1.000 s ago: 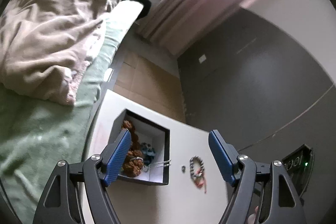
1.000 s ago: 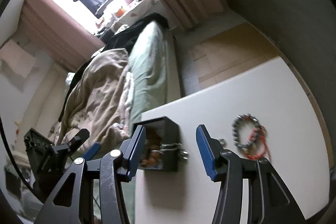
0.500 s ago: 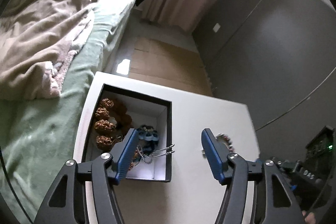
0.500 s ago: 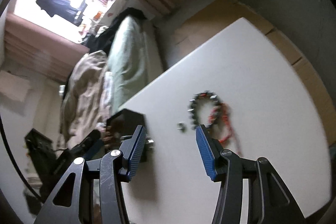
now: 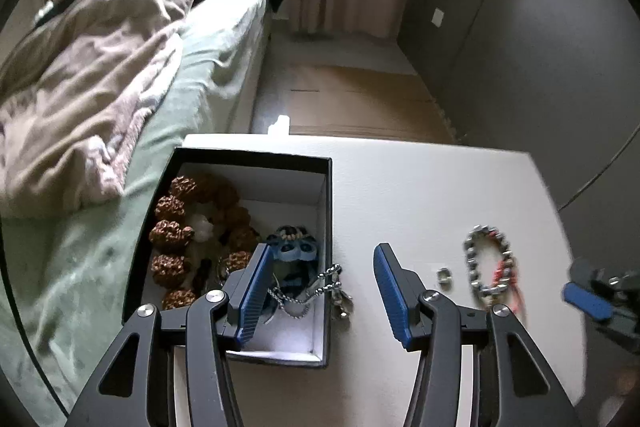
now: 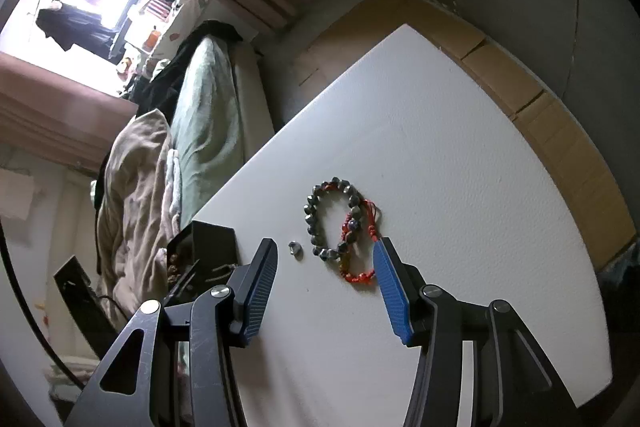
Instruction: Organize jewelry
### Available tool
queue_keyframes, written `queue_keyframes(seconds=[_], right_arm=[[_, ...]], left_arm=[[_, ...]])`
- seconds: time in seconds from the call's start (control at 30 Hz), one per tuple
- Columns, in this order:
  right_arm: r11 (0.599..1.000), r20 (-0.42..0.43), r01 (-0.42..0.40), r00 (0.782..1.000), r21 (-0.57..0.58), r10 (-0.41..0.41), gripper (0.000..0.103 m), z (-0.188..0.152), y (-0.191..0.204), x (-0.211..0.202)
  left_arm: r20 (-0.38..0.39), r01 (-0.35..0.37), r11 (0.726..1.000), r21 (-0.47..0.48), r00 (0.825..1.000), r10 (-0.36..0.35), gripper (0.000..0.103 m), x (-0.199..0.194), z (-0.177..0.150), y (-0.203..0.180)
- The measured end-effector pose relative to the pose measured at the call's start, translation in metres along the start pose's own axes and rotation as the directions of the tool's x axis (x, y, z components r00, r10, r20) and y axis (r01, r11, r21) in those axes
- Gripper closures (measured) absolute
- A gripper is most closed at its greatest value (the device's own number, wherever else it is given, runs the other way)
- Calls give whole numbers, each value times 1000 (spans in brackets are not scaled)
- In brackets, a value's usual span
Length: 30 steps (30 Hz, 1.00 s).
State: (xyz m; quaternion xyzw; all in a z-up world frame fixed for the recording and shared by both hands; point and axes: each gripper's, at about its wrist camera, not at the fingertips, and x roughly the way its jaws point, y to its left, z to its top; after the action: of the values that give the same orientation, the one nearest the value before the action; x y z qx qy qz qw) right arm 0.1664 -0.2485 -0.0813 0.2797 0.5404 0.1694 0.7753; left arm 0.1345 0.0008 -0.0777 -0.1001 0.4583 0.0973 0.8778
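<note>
A black jewelry box (image 5: 329, 227) with a white inside holds a brown seed-bead bracelet (image 5: 176, 231), a blue bead piece (image 5: 294, 247) and a silver chain (image 5: 328, 277) that hangs over its right wall. On the white table (image 5: 420, 187) lie a silver bead bracelet (image 5: 486, 263), a red cord bracelet (image 6: 360, 251) and a small ring (image 5: 444, 275). My left gripper (image 5: 322, 291) is open and empty above the box's right wall. My right gripper (image 6: 324, 283) is open and empty just short of the two bracelets (image 6: 332, 223) and the ring (image 6: 295, 247).
A bed (image 5: 180, 99) with green sheet and a beige blanket (image 5: 80, 95) lies left of the table. Cardboard (image 5: 352, 103) covers the floor beyond. A dark wall (image 5: 520, 47) is at the right. The right gripper's blue finger (image 5: 586, 301) shows at the table's right edge.
My left gripper has moved nearer and over the box, which now looks larger. My right gripper has swung right from the box toward the bracelets and closed in on them.
</note>
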Motion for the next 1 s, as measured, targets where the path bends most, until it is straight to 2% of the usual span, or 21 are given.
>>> queue_keyframes(seconds=[0.07,0.13,0.17,0.27,0.33,0.37,0.47,0.6,0.83,0.87,1.0], right_arm=[[1000,-3,7,1000,-6,-7,52,-1,1,2],[1000,-6,24,1000,-16,-24,52,-1,2,5],[999,-9,34,999,-19,-34,52,-1,2,6],[998,-17,64,998,-28,-65,52,0,2,14],[997,-26,70,997,-30,-71,52,1,1,20],[997,-30,67,997,-31,-68,52,1,1,21],[997,-36,66,997,-42,-67,52,2,3,26],[997,-63,59,996,-48,-62,52,-1,6,38],[993,-89,108,990,-52,-112,67,-3,4,58],[991,-80,118,989,-57,-122,67,-2,6,58],[988,-62,140,988,-64,-144,69,-2,9,60]], left_arm=[[-3,-25,1000,16,1000,25,50,4,-2,-3],[-11,-50,998,27,999,50,55,9,-4,-5],[-16,-58,998,31,998,58,59,12,-4,-5],[-31,-65,998,24,997,65,82,16,-6,-1],[-35,-10,1000,9,999,10,92,14,-5,1],[-36,-9,1000,16,999,9,95,12,-5,0],[-15,-12,999,38,1000,13,96,4,-4,-3],[-16,48,999,-18,999,-48,96,-4,0,7],[17,142,987,-80,990,-141,97,-23,9,24],[28,168,982,-87,986,-166,101,-27,11,26],[78,191,978,-87,980,-184,101,-45,17,30]])
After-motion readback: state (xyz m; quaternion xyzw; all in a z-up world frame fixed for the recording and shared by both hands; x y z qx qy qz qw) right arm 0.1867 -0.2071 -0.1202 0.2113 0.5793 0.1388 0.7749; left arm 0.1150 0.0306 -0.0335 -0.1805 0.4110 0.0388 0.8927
